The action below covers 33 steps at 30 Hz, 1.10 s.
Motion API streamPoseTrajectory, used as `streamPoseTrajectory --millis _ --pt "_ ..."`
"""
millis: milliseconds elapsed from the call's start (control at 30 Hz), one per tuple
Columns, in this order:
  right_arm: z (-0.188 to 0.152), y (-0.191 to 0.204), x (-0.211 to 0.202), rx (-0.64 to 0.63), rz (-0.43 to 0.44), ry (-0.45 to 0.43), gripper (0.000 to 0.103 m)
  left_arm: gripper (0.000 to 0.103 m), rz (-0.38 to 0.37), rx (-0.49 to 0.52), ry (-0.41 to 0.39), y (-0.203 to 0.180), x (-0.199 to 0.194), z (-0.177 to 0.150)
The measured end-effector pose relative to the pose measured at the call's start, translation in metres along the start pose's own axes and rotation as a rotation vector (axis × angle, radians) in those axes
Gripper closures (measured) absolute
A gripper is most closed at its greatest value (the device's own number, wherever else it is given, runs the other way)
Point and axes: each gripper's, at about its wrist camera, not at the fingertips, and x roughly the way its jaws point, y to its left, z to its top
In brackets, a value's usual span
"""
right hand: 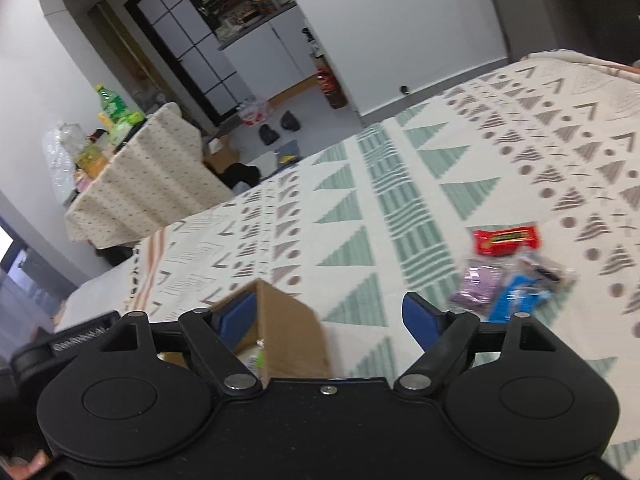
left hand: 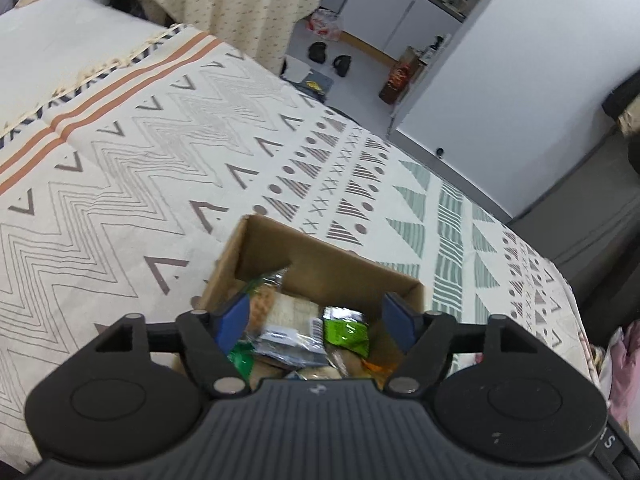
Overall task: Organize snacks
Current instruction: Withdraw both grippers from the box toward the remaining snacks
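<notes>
A bed covered by a patterned bedspread [left hand: 160,152] of zigzags, triangles and green stripes filled both wrist views. On it stood an open cardboard box [left hand: 316,264], seen in the left wrist view just past the left gripper [left hand: 316,320]. That gripper hovered over the box with its blue-padded jaws spread wide and holding nothing. Inside the box lay a jumble of snack packets, among them a bright green packet [left hand: 346,332] toward 3 o'clock, a darker green one toward 8 o'clock and a silver-grey wrapper [left hand: 280,338] between them.

In the right wrist view, the right gripper [right hand: 334,316] also had its jaws spread apart and empty. The same box [right hand: 288,320] sat at about 7 o'clock in this view, partly behind the left-hand pad. At about 3 o'clock, well apart from the box, a small blurred cluster of snacks lay on the bedspread: a red packet [right hand: 506,240] farthest from the gripper, a purple packet [right hand: 478,286] and a blue packet [right hand: 514,298] nearer, touching each other, and a clear, dark-printed wrapper [right hand: 544,270] beside them.

At 10 o'clock beyond the bed stood a desk under a dotted cloth [right hand: 140,184], carrying bottles.
</notes>
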Motion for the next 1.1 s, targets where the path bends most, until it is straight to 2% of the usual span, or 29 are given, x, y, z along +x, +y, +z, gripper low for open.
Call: streamPoseTrajectory --millis 233,400,567,1100 --pt "0.001 -0.023 -0.023 0.011 -0.050 -0.009 0.015 0.024 -0.018 0.061 0.009 -0.022 -0.007 -0.014" --pt "0.003 -0.038 -0.040 0.015 -0.076 -0.023 0.004 0.024 -0.046 0.113 0.013 -0.041 -0.014 -0.023" --pt "0.007 -0.055 -0.054 0.039 -0.076 -0.035 0.004 0.021 -0.063 0.160 -0.005 -0.060 -0.020 -0.033" --pt "0.008 -0.116 -0.072 0.096 -0.096 -0.045 0.003 0.021 -0.129 0.253 0.002 -0.113 -0.017 -0.066"
